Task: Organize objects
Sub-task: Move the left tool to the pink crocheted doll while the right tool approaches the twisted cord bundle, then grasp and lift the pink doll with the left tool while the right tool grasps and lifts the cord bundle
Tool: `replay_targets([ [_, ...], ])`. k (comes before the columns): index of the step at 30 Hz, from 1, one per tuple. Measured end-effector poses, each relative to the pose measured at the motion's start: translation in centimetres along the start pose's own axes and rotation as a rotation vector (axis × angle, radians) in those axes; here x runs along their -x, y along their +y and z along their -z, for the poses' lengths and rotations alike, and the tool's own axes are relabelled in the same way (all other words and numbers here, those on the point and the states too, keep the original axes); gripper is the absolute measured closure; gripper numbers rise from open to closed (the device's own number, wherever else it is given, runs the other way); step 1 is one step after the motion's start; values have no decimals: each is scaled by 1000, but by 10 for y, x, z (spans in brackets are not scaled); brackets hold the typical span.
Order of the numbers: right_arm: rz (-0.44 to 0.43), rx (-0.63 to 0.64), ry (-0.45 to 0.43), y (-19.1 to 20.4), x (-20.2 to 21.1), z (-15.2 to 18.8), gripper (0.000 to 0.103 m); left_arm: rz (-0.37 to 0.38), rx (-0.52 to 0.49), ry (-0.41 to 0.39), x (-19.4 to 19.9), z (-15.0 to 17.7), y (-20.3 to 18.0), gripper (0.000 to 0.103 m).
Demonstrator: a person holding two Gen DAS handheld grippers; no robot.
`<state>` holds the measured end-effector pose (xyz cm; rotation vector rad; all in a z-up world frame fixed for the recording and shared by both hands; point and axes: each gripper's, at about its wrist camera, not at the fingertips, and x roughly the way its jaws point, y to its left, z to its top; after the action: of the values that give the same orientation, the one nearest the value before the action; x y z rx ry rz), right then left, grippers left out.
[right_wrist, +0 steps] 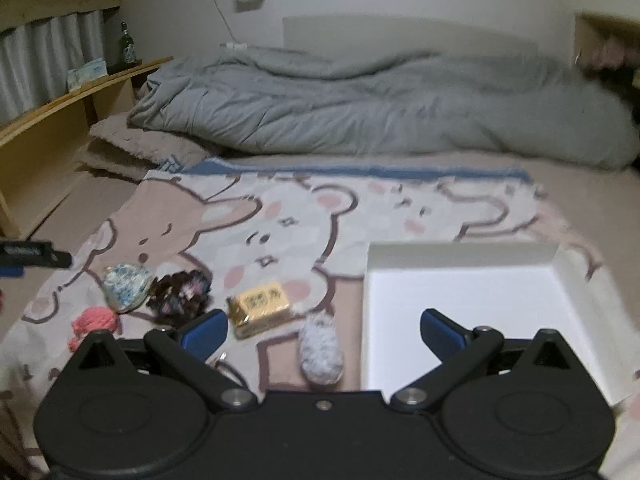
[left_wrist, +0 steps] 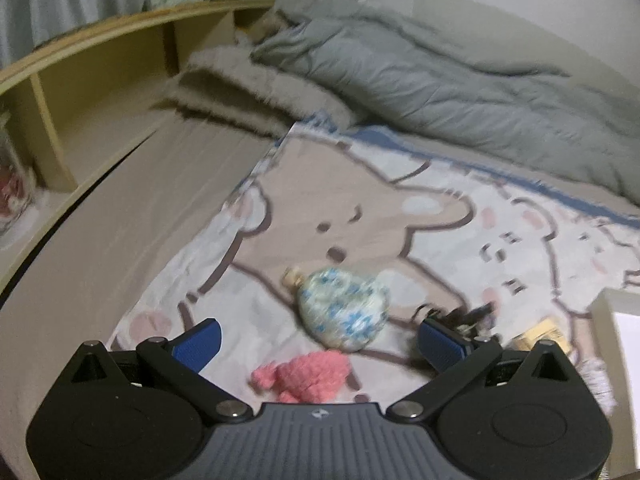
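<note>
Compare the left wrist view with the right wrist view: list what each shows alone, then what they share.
Only the left wrist view shows a glass jar in the wooden shelf. Only the right wrist view shows the inside of the white box, which holds nothing, and the whole grey fuzzy toy. Both show the floral pouch, pink knitted toy, dark scrunchie, yellow packet, grey duvet, and an open gripper, left gripper and right gripper.

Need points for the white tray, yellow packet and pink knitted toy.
white tray [right_wrist: 460, 308]: right wrist view, on its bare floor.
yellow packet [right_wrist: 262, 310]: right wrist view, on the printed top face.
pink knitted toy [left_wrist: 308, 376]: left wrist view, on the middle of its body.
</note>
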<state>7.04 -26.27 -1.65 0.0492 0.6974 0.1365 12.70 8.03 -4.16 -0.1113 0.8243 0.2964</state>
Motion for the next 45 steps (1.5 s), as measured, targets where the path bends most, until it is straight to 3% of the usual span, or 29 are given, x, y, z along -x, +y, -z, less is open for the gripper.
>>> replay_targets([
  [4,-35,47,62,-3,-7,10,2,8,63,118,-25,7,10,0],
  [7,-68,90,132,-2,-13,19,23,-7,115,224,-43,13,18,0],
  [9,-91,111,185,0,-18,25,24,-16,164,280,-53,16,24,0],
  [13,-152,158,264,7,-26,35,39,5,218,339,-63,20,31,0],
  [15,-151,180,293,12,-30,39,41,26,241,355,-66,23,34,3],
  [19,-143,209,342,16,-40,45,41,74,292,405,-77,26,33,27],
  [23,-126,236,395,19,-51,50,42,104,322,417,-85,27,30,40],
  [27,-126,252,443,20,-61,54,44,122,293,410,-90,26,19,42],
  [39,-97,304,543,27,-89,68,44,81,255,451,-116,32,14,43],
  [42,-95,299,557,28,-93,69,44,76,268,445,-118,30,17,52],
  [43,-94,294,565,28,-94,69,44,75,265,443,-118,29,18,60],
  [45,-97,285,580,29,-97,69,46,89,261,445,-118,29,21,61],
])
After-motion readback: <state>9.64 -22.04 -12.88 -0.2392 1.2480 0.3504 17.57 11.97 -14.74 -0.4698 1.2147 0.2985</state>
